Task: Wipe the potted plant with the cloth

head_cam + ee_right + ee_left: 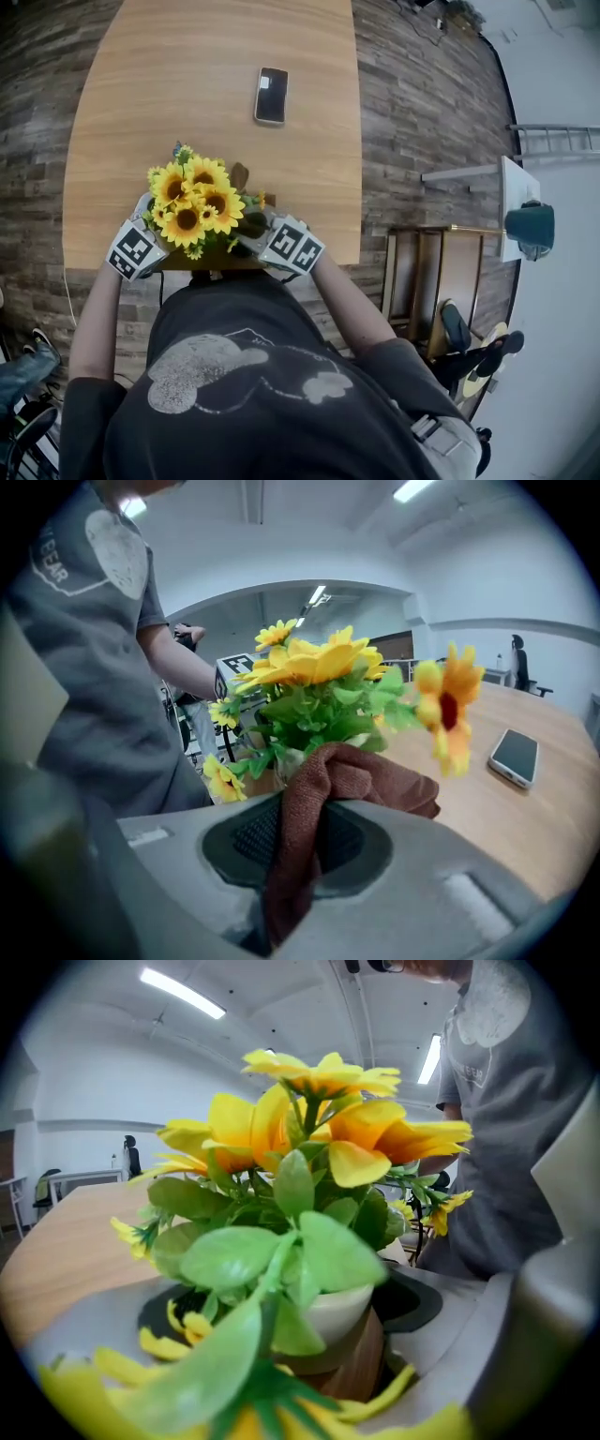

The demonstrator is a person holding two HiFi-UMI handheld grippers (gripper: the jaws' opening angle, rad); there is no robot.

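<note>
Item inspected: potted plant (192, 208), sunflowers over green leaves in a pale pot on a wooden base. It stands on the worktop (187, 84) at the edge nearest the person.

Left gripper (291, 1321): jaws wide apart, one on either side of the pot. A gap shows on one side, so it is judged not clamped.

Right gripper (309, 841): jaws closed on a brown cloth (314, 827), whose bunched end lies against the foliage.

Handling, as judged: the plant looks light and top-heavy, with a rigid pot and thin, springy leaves and petals. Steady it at the pot wall or base, never by the stems, and wipe with light strokes.

Surroundings: a phone (271, 95) lies well beyond the plant, clear of the work. The person's torso crowds the near side, and the flower heads screen the pot from above.
</note>
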